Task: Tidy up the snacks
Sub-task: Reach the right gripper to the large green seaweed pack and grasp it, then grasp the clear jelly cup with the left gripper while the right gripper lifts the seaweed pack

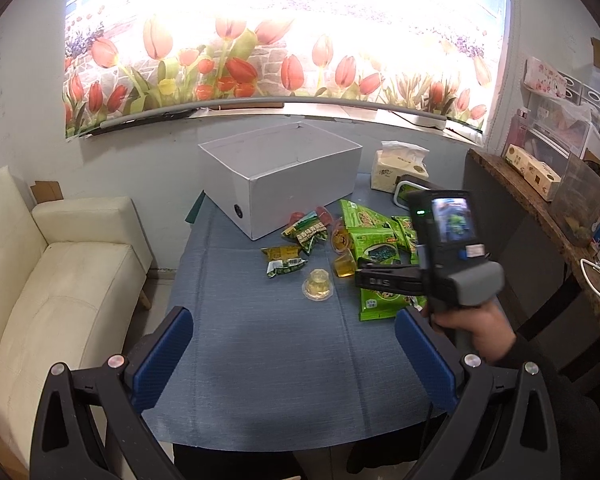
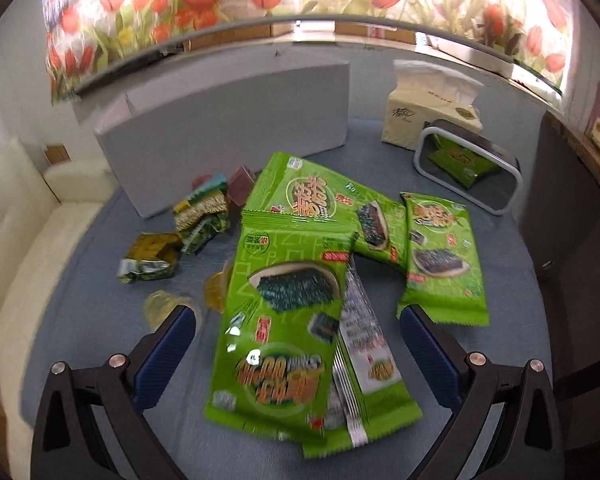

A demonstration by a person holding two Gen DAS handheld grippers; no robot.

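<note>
Several green seaweed snack packs [image 2: 288, 308] lie in a loose pile on the blue tablecloth [image 1: 260, 340]; they also show in the left wrist view [image 1: 374, 240]. Small wrapped snacks [image 1: 284, 260] and clear jelly cups [image 1: 319, 285] lie left of them. An open white box [image 1: 288, 184] stands behind. My right gripper [image 2: 298, 344] is open, low over the nearest pack, one finger on each side. It shows in the left wrist view [image 1: 374, 276] over the pile. My left gripper [image 1: 294, 352] is open and empty above the bare cloth near the front edge.
A tissue box [image 2: 432, 120] and a small framed mirror [image 2: 468, 172] stand behind the packs at the right. A cream sofa [image 1: 60, 280] stands left of the table. A wooden shelf [image 1: 540, 208] with boxes runs along the right. A tulip-print blind covers the window behind.
</note>
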